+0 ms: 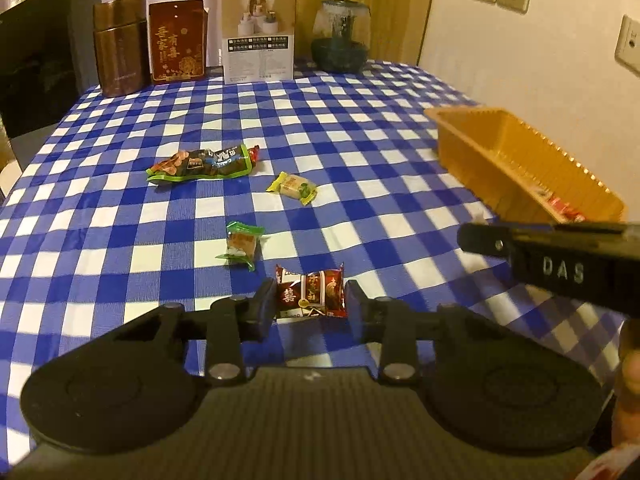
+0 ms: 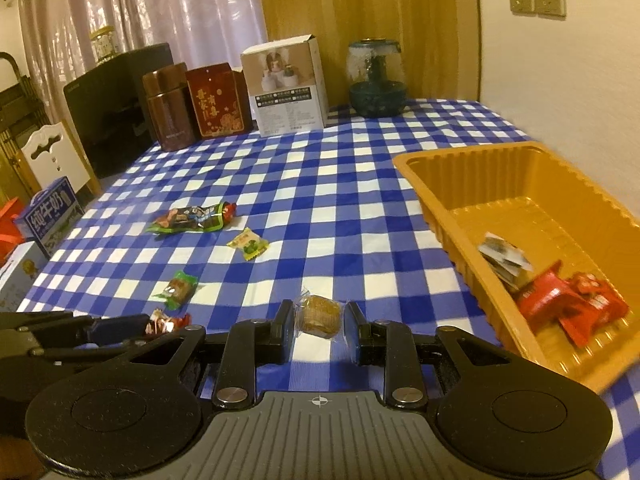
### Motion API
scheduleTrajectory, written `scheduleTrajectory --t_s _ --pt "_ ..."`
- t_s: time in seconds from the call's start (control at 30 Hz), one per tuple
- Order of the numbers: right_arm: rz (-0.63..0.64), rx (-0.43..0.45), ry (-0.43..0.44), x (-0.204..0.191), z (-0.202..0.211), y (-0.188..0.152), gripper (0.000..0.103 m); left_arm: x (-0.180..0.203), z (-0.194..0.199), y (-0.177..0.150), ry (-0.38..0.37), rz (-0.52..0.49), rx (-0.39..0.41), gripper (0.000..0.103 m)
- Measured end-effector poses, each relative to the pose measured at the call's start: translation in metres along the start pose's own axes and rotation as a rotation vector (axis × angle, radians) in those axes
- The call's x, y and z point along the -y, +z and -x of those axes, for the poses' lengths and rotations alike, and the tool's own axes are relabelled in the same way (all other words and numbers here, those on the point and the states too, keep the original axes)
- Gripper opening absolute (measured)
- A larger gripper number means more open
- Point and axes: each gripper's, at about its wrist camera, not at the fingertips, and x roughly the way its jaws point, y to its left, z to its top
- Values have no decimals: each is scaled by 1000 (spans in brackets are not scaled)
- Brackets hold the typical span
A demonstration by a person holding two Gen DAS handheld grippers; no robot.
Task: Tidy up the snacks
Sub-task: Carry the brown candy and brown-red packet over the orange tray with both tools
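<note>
Both grippers bracket a snack on the checked desk.

Left wrist view: the left gripper, narrow, flanks a dark red foil-wrapped candy; grip uncertain.
Right wrist view: the right gripper, half-open, straddles a clear-wrapped brown pastry; the orange plastic tray lies at two o'clock.

Warm, yellowish indoor light fills the room, with pale daylight glowing through the curtains at the far left. The checked tablecloth bows toward the edges, corners go black, and the orange tray smears soft at the right.
</note>
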Motion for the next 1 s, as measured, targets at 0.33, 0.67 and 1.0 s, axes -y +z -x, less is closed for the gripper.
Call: scheduleTrajectory --t_s 0.33,0.67,1.0 --pt "-42 25 -8 2 57 -16 27 25 46 0 -7 36 31 33" --pt "-67 67 -38 11 109 -17 27 52 84 -2 -19 37 65 33" --pt "-89 71 -92 32 138 -17 27 77 104 -1 -57 12 87 33"
